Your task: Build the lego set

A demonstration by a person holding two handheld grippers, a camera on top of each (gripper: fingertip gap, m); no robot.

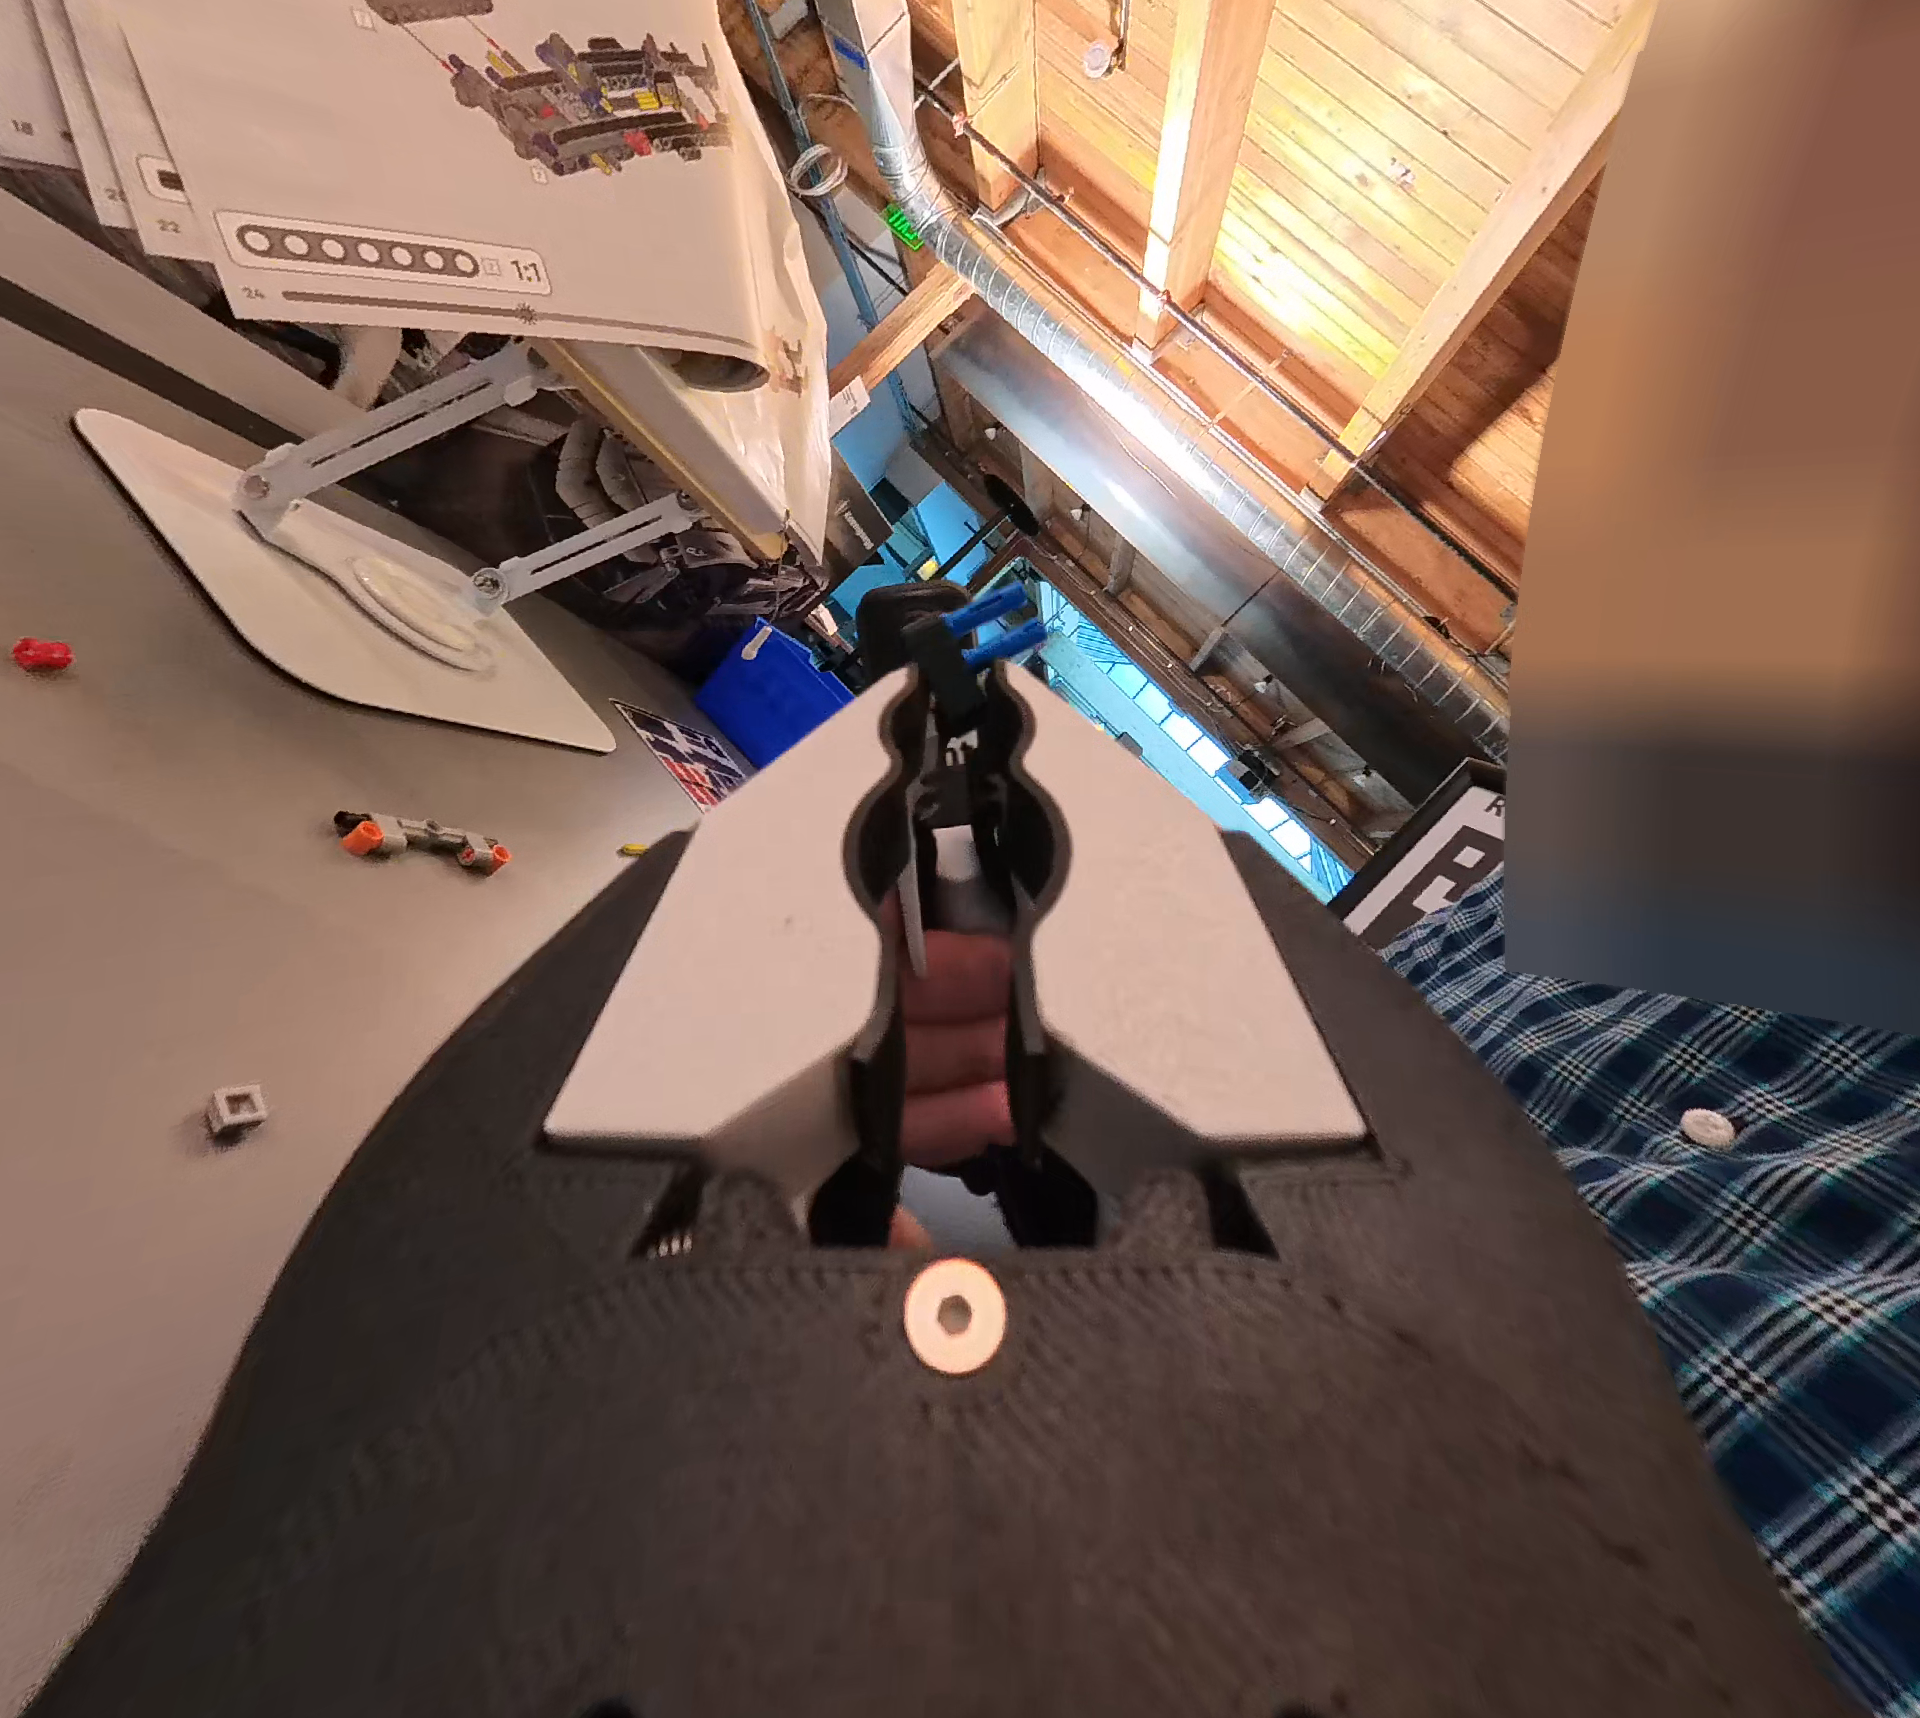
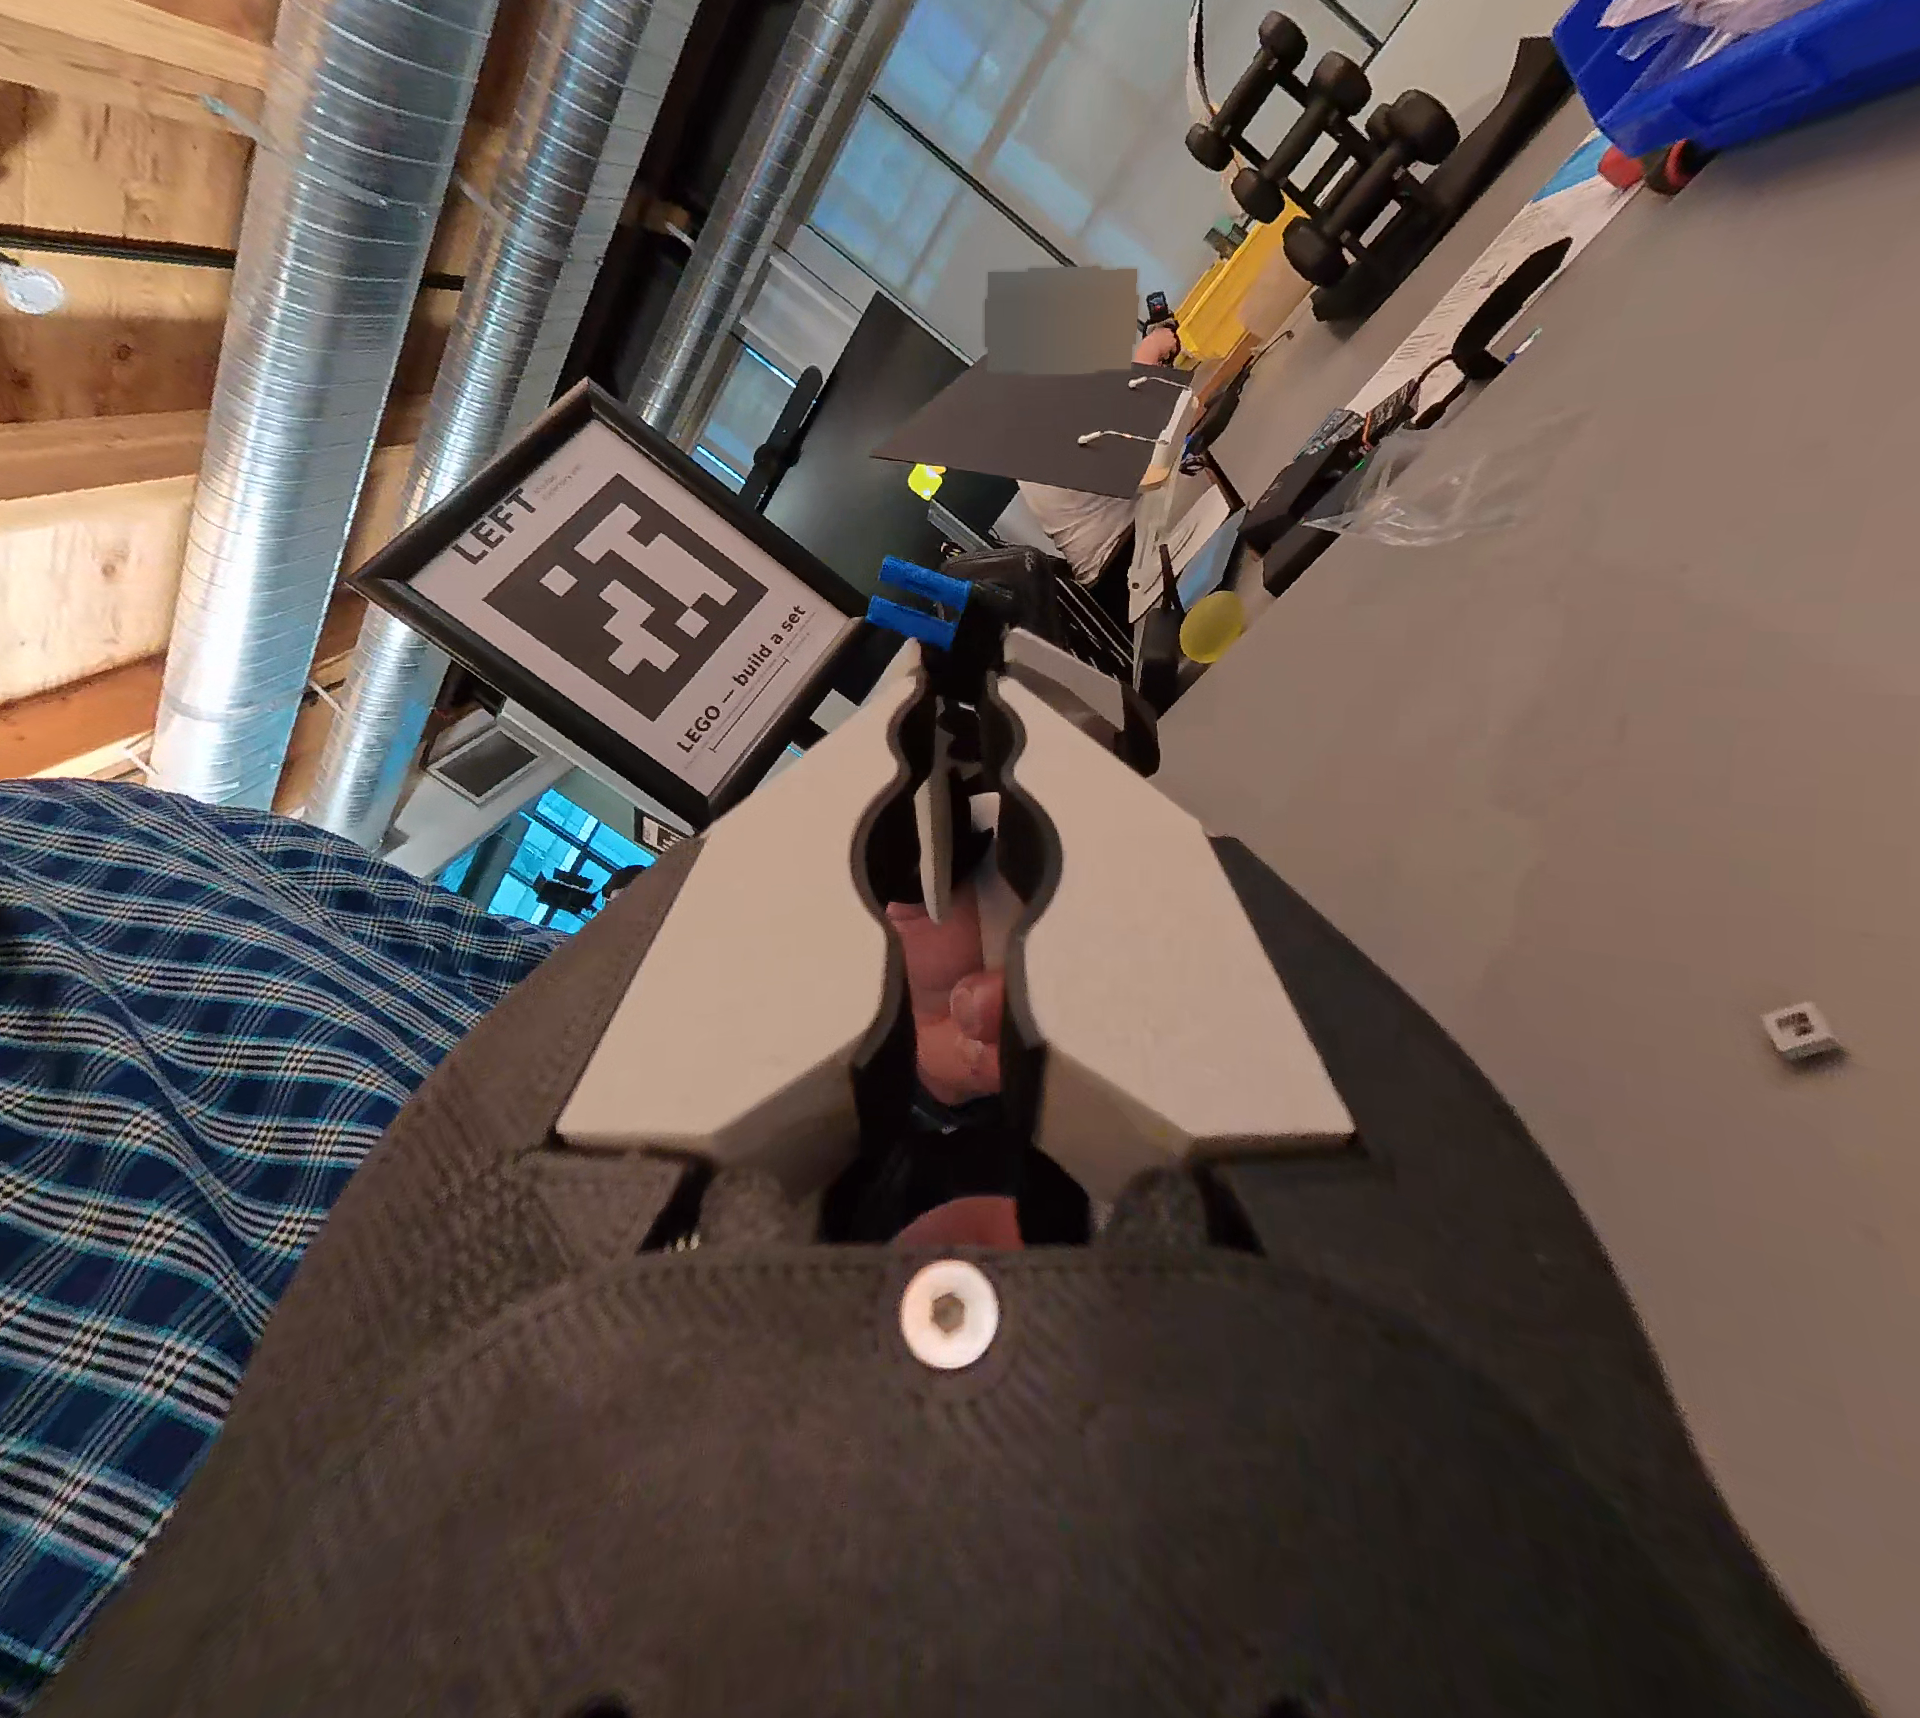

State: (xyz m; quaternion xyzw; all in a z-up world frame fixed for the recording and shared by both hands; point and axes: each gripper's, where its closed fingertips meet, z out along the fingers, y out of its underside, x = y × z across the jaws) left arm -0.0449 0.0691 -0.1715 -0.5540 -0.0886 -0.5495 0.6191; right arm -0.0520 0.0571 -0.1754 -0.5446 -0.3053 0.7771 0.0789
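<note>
The fingers of both the left gripper [image 1: 951,692] and the right gripper [image 2: 961,681] are clamped on one black piece [image 1: 914,619], largely hidden between them, with blue pins [image 1: 992,629] protruding sideways.

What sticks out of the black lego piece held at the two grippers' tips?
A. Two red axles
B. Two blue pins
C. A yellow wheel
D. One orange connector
B: two blue pins jut side by side from the black lego piece above the left gripper; the right wrist view shows the same beyond the right gripper.
</note>
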